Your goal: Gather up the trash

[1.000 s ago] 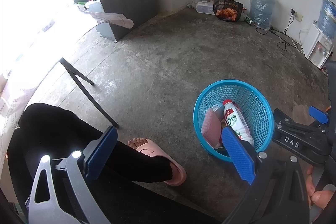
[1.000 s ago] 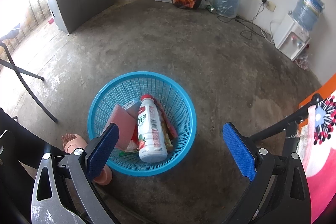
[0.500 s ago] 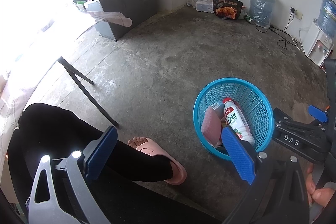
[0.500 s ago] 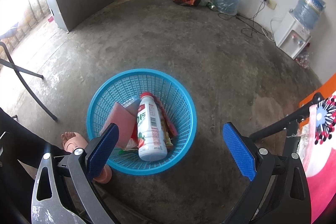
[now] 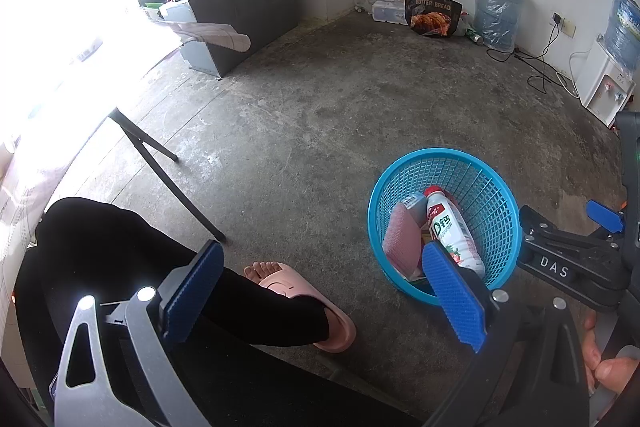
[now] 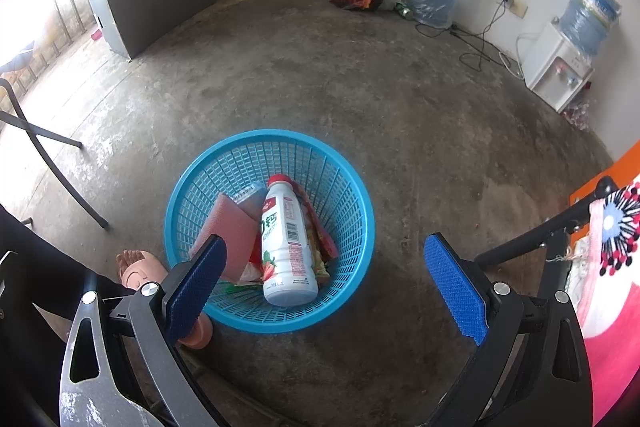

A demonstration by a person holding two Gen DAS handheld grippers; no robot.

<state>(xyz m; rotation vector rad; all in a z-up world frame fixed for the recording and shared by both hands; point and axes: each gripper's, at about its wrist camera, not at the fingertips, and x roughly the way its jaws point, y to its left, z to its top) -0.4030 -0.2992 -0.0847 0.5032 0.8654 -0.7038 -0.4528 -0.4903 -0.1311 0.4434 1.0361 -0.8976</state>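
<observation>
- Blue basket sits on concrete floor, holding white bottle and pink packet
- Left gripper and right gripper hover empty, jaws spread wide

Right gripper above concrete floor, blue-padded fingers spread wide, nothing between them. Blue mesh basket ahead of fingers, nearer left one, whose pad overlaps basket's near rim. Inside: white bottle with red cap lying lengthwise, cap pointing away; pink pouch just left of it; wrappers along its right side. Foot in pink slipper beyond left finger, outside basket.
</observation>
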